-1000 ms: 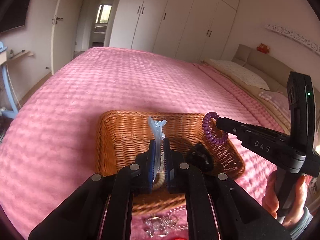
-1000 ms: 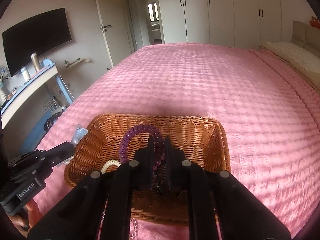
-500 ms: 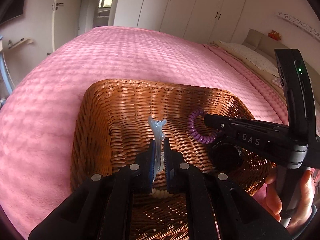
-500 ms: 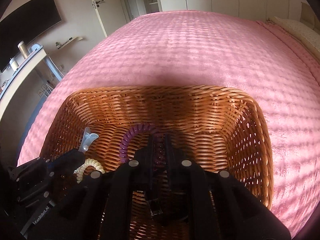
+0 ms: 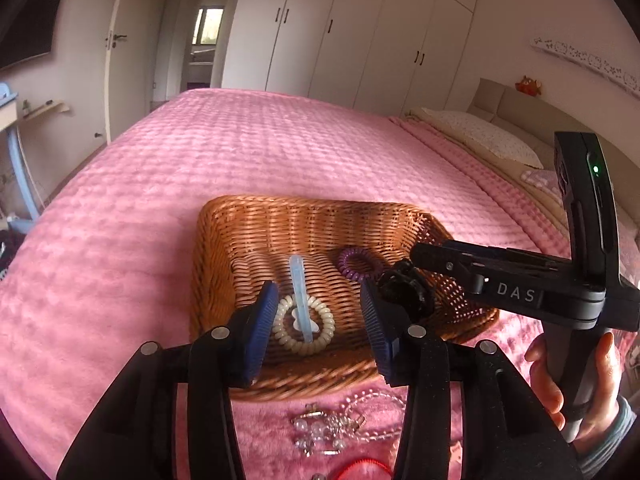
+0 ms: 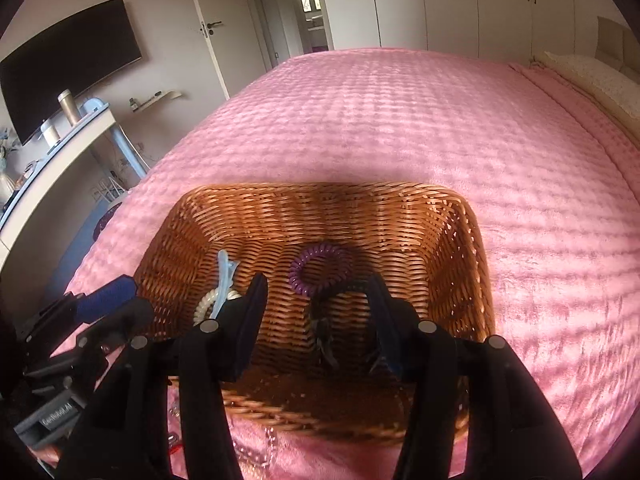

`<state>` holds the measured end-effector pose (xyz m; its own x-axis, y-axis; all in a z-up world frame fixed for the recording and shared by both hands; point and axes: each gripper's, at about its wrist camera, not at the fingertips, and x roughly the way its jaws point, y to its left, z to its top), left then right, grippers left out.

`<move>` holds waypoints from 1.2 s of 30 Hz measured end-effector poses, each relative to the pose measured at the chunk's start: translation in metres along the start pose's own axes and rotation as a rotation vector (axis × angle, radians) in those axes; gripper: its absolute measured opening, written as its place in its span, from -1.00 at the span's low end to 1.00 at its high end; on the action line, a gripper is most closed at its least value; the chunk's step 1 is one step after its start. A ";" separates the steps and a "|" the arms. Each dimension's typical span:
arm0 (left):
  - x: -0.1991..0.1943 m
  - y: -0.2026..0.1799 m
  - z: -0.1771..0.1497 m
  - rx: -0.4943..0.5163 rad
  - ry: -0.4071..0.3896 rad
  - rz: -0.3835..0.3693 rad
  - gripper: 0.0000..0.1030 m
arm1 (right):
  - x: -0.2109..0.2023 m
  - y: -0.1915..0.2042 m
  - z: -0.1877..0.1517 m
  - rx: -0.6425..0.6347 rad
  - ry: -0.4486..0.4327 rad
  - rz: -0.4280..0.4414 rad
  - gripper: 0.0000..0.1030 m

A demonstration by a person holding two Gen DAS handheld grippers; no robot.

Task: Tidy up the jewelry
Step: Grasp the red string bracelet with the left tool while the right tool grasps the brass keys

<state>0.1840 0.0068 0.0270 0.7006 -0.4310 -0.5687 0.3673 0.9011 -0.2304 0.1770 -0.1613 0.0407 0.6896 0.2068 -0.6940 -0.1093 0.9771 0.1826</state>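
A brown wicker basket (image 5: 280,216) (image 6: 460,240) sits on the pink bedspread. Inside it lie a pale blue hair clip (image 5: 301,296) (image 6: 223,276) across a cream spiral hair tie (image 5: 320,340) (image 6: 202,304), a purple spiral hair tie (image 5: 352,266) (image 6: 316,270) and a black hair accessory (image 5: 404,292). My left gripper (image 5: 320,320) hangs over the basket's near side, its jaws opening, nothing between the pads. My right gripper (image 6: 318,304) is over the basket too, jaws opening and free of the purple tie.
Loose jewelry, clear beads and a pearl strand (image 5: 336,424), lies on the bedspread in front of the basket, beside a red item (image 5: 360,472). A person's hand (image 5: 580,392) grips the right gripper's handle. Pillows (image 5: 480,136) are at the far right, a desk (image 6: 48,148) at the left.
Both grippers opened. The blue clip dropped from the left one and the purple tie from the right one; both now lie in the basket. Both grippers pulled back from it.
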 end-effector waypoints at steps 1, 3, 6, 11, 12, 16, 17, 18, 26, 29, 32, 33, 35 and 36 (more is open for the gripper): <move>-0.012 0.000 -0.002 -0.004 -0.012 -0.003 -0.19 | -0.013 0.003 -0.004 -0.007 -0.014 0.006 -0.06; -0.034 0.000 -0.007 -0.004 -0.031 -0.004 -0.19 | -0.036 0.007 -0.013 -0.014 -0.037 0.021 -0.06; -0.065 0.003 -0.018 -0.005 -0.048 0.000 -0.19 | -0.064 0.012 -0.030 -0.018 -0.065 0.030 -0.06; -0.106 0.013 -0.043 -0.031 -0.056 0.017 -0.19 | -0.091 0.019 -0.063 -0.009 -0.078 0.035 -0.05; -0.111 0.014 -0.048 -0.034 -0.051 0.019 -0.19 | -0.094 0.020 -0.069 -0.007 -0.076 0.037 -0.05; -0.125 0.019 -0.070 -0.049 -0.018 0.033 -0.19 | -0.099 0.017 -0.095 0.011 -0.056 0.039 -0.06; -0.126 0.021 -0.076 -0.056 -0.004 0.032 -0.19 | -0.098 0.016 -0.102 0.014 -0.048 0.038 -0.06; -0.125 0.021 -0.082 -0.063 0.013 0.032 -0.19 | -0.096 0.015 -0.108 0.014 -0.040 0.035 -0.06; -0.094 0.015 -0.136 -0.132 0.178 -0.004 -0.19 | -0.073 0.004 -0.156 -0.054 0.038 -0.001 -0.06; -0.076 0.010 -0.149 -0.175 0.241 -0.032 -0.21 | -0.067 0.001 -0.166 -0.094 0.058 0.005 -0.06; -0.063 0.006 -0.154 -0.213 0.262 -0.006 -0.23 | -0.061 -0.001 -0.168 -0.118 0.075 0.010 -0.06; -0.061 0.004 -0.152 -0.213 0.252 0.013 -0.23 | -0.059 -0.001 -0.170 -0.130 0.083 0.018 -0.06; -0.057 0.001 -0.149 -0.222 0.245 0.033 -0.23 | -0.054 0.001 -0.172 -0.162 0.105 0.031 -0.06; -0.054 -0.001 -0.148 -0.231 0.241 0.048 -0.23 | -0.051 0.003 -0.174 -0.181 0.114 0.033 -0.06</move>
<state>0.0555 0.0364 -0.0585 0.5388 -0.3893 -0.7470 0.1701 0.9188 -0.3562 0.0171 -0.1606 -0.0440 0.5990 0.2330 -0.7661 -0.2641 0.9607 0.0857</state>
